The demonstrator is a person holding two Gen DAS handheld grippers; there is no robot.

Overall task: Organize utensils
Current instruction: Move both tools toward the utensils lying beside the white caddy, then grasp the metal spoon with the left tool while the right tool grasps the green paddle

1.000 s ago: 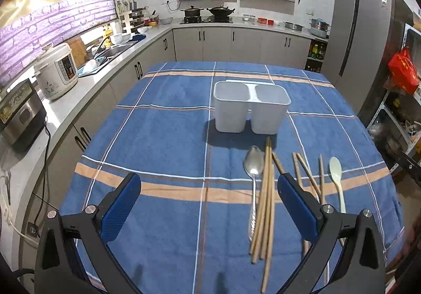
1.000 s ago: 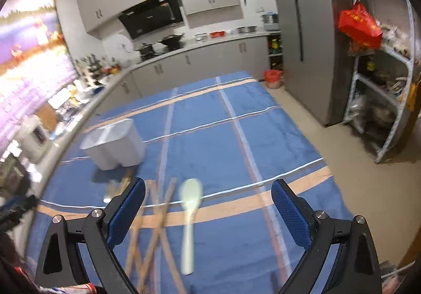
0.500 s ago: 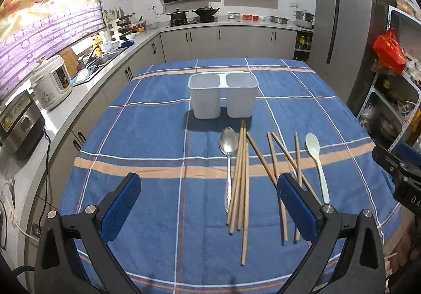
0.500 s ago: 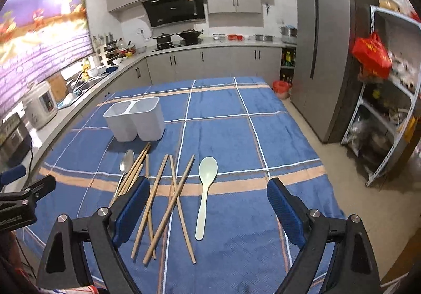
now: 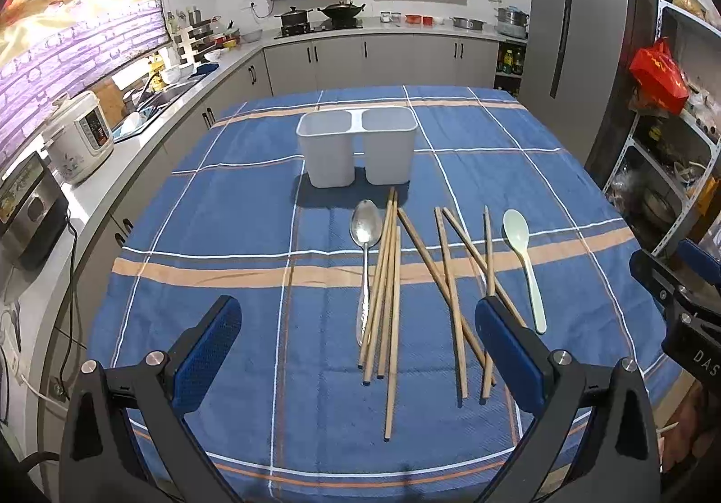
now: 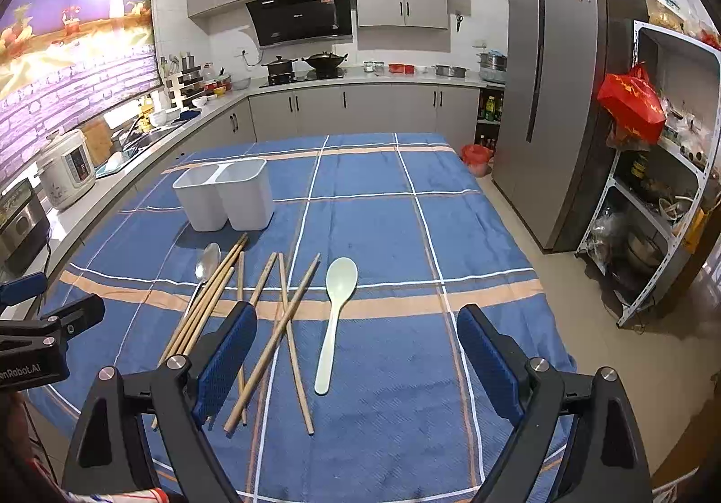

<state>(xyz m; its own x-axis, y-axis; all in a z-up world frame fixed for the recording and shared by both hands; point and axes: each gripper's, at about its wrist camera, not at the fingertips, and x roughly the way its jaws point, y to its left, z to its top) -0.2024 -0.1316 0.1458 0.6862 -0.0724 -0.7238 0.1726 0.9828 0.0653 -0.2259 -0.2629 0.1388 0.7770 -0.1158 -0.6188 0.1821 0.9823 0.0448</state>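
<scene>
We've got both grippers up over the near edge of the table, w/ nothing in either. Our left gripper point(image 5: 356, 350) has its blue-padded fingers spread wide, empty, hovering above the blue plaid tablecloth point(image 5: 216, 224); the right gripper point(image 6: 356, 356) is likewise wide open and empty, above the cloth approx. over the handle end of the pale green spoon point(image 6: 335, 309). The utensils all lie loose on the cloth, none sorted yet. In the left wrist view the metal spoon point(image 5: 365, 251) lies bowl toward the holder, handle toward us, touching a tight bundle of wooden chopsticks point(image 5: 387, 278) on its right. A second, looser group of chopsticks point(image 5: 455, 278) lies crossed over each other further right, w/ the green spoon beyond them, apart from the rest, bowl pointing away. The white two-compartment holder point(image 5: 356, 147) stands upright near the table's middle, just behind the tips of the bundled chopsticks; both compartments look empty as far as we can see in. Behind the table: kitchen counter w/ a rice cooker point(image 5: 79, 133) at left, a grey fridge point(image 5: 581, 39) at right. Each gripper also shows at the edge of the other's view.
</scene>
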